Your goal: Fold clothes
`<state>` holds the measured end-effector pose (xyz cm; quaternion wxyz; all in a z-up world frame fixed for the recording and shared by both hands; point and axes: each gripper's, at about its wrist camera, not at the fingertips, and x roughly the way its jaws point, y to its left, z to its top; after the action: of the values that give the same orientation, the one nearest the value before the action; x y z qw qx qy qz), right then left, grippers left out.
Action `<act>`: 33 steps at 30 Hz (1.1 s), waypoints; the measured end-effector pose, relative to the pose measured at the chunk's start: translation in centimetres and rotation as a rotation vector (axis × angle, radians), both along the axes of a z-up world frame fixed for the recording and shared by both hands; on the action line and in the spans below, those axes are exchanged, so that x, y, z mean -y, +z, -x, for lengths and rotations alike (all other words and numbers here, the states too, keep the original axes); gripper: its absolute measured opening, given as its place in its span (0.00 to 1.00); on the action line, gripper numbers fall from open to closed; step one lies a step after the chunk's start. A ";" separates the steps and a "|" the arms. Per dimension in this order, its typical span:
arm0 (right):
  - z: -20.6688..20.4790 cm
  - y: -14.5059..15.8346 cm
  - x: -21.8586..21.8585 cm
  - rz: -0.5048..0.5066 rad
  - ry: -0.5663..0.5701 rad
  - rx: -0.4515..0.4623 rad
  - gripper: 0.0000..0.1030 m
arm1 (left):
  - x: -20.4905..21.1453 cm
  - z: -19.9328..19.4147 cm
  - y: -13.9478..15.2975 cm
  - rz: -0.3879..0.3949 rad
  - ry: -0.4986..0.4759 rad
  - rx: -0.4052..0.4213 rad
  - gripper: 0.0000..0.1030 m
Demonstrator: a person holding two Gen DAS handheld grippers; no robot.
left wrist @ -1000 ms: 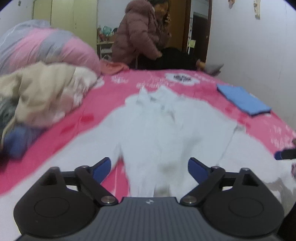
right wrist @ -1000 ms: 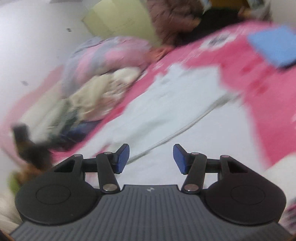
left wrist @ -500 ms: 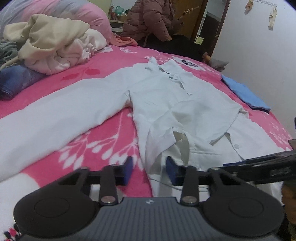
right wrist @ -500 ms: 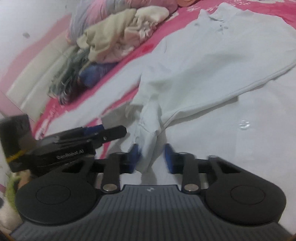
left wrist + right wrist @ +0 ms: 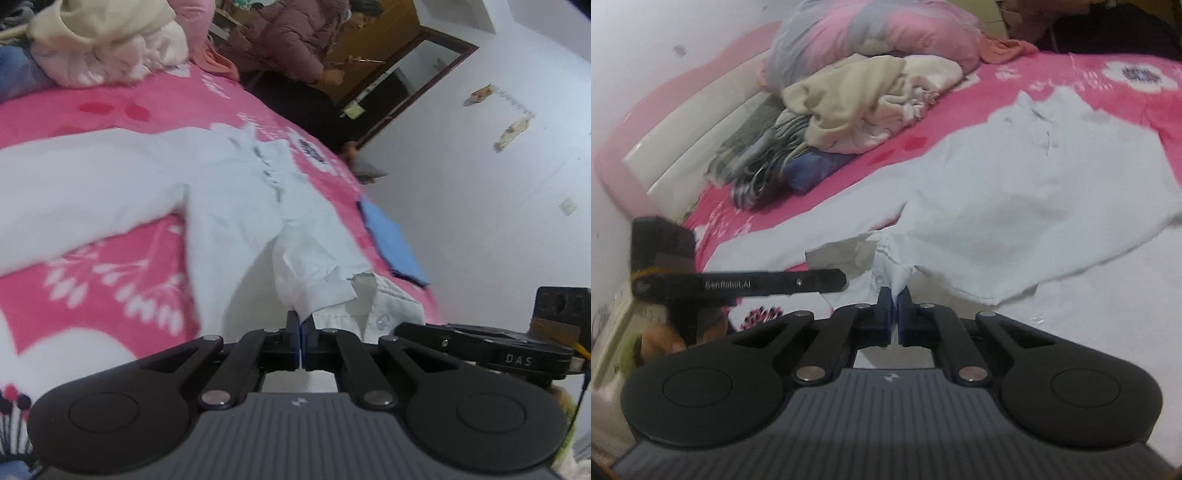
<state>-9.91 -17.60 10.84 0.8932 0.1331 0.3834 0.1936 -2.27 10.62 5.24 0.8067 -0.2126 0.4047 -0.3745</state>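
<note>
While the shirt (image 5: pixel 236 206) is lying spread on the bed (image 5: pixel 110 280), the left gripper (image 5: pixel 300 332) is pinching its hem. From the right, the right gripper (image 5: pixel 894 303) is clamping cloth too; folding is barely starting.

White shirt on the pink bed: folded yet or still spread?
Mostly spread: white long-sleeved shirt lies flat, one sleeve extended; only its hem is pinched up.

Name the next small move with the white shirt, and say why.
Probably lift the hem and carry it toward the collar. Both tongs, left and right, are shut on the white shirt at its near edge; the body lies flat on the bed.
</note>
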 end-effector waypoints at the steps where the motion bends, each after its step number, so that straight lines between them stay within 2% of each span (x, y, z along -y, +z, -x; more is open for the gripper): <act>1: 0.2 0.6 -0.1 0.016 0.016 -0.002 0.02 | 0.0 0.2 0.1 -0.018 0.002 0.014 0.01; 4: 0.2 0.5 -1.2 0.031 0.061 -0.030 0.04 | 0.0 0.2 -0.9 -0.109 0.011 0.035 0.02; 7: -0.5 -1.8 -2.6 0.022 0.060 -0.081 0.06 | 0.1 0.1 -2.5 -0.228 0.024 0.042 0.02; 8: -0.7 -2.9 -3.0 0.004 0.061 -0.106 0.08 | 0.1 0.1 -3.3 -0.282 0.030 0.040 0.02; 9: -0.9 -4.2 -3.4 -0.017 0.066 -0.140 0.15 | 0.0 -0.1 -4.0 -0.304 0.031 0.024 0.02; 10: -1.0 -5.4 -3.8 -0.037 0.070 -0.172 0.23 | -0.2 -0.3 -4.8 -0.321 0.032 0.006 0.03; 12: -0.9 -7.3 -4.1 -0.063 0.075 -0.225 0.24 | -1.1 -0.4 -5.1 -0.276 0.039 -0.010 0.04; 14: -0.5 -8.0 -3.6 -0.071 0.047 -0.234 0.24 | -1.8 -0.5 -5.1 -0.248 0.058 -0.007 0.12; 15: -0.4 -7.9 -2.8 -0.084 0.019 -0.226 0.25 | -2.1 -0.4 -4.9 -0.248 0.074 0.007 0.15; 17: -0.4 -7.8 -1.0 -0.119 -0.047 -0.214 0.26 | -2.6 -0.2 -4.4 -0.255 0.109 0.041 0.30; 19: -0.6 -7.6 0.6 -0.143 -0.126 -0.202 0.26 | -2.8 0.2 -3.6 -0.268 0.129 0.083 0.34; 21: -0.7 -7.5 1.4 -0.117 -0.185 -0.184 0.26 | -2.5 1.1 -2.6 -0.290 0.125 0.139 0.40; 23: -0.8 -7.5 1.5 -0.091 -0.205 -0.169 0.26 | -1.9 2.2 -1.7 -0.321 0.102 0.205 0.51; 26: -0.7 -7.7 1.2 -0.057 -0.212 -0.150 0.26 | -0.8 4.1 -0.9 -0.378 0.057 0.305 0.57; 30: -0.8 -7.9 0.0 0.024 -0.219 -0.114 0.26 | 1.3 6.1 -0.9 -0.429 -0.014 0.403 0.58; 33: -1.1 -8.1 -0.4 0.035 -0.234 -0.116 0.26 | 3.5 7.6 -1.6 -0.458 -0.093 0.438 0.58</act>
<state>-8.77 -17.17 2.71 0.8882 0.1724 0.4196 0.0731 -9.85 7.10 3.66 0.8836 0.0787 0.3044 -0.3468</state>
